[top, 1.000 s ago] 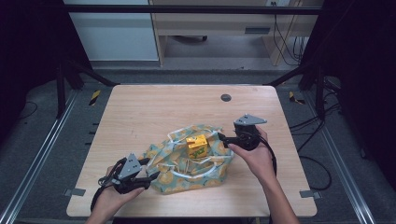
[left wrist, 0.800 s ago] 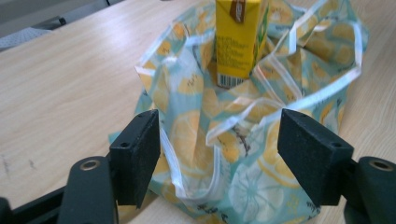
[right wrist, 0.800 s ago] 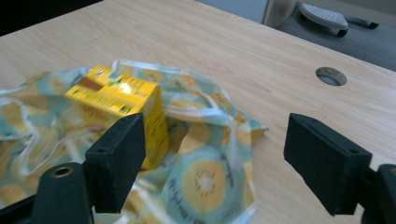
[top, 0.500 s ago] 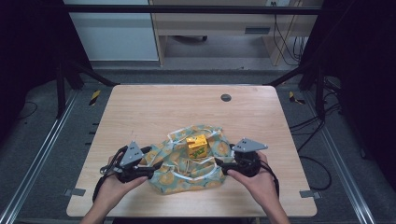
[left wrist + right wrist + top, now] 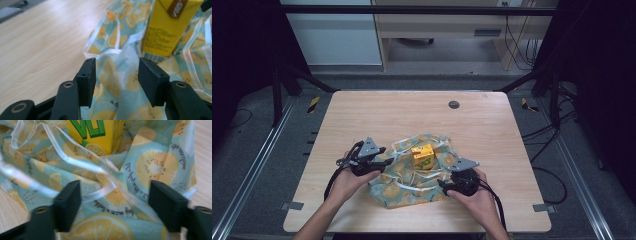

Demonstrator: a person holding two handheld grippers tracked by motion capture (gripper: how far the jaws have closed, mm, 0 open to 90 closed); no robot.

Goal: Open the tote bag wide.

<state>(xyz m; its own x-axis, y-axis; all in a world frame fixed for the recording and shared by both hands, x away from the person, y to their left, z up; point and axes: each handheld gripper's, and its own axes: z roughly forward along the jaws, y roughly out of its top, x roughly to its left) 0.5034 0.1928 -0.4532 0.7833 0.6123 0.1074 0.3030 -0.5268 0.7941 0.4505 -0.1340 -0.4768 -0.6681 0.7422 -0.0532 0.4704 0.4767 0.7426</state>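
Note:
A teal bag with a lemon print (image 5: pixel 408 189) lies crumpled on the wooden table (image 5: pixel 362 115), and a yellow drink carton (image 5: pixel 423 155) stands upright in its middle. My left gripper (image 5: pixel 384 162) is at the bag's left edge. Its jaws have just been closing, but they stand open with the bag's fabric (image 5: pixel 112 82) lying between them, untouched. The carton (image 5: pixel 170 27) is just beyond. My right gripper (image 5: pixel 443 183) is low at the bag's near right side. Its jaws have also been closing and stand open over the fabric (image 5: pixel 150 167) and a clear handle strap (image 5: pixel 75 161), facing the carton (image 5: pixel 97 135).
A small dark round disc (image 5: pixel 454 104) sits in the tabletop far back. The table's near edge runs just behind both hands. Metal rails (image 5: pixel 257 165) flank the table, and a cabinet (image 5: pixel 337 35) stands beyond it.
The left gripper slid right up to the bag's left edge. The right gripper came down from beside the carton to the bag's near right side.

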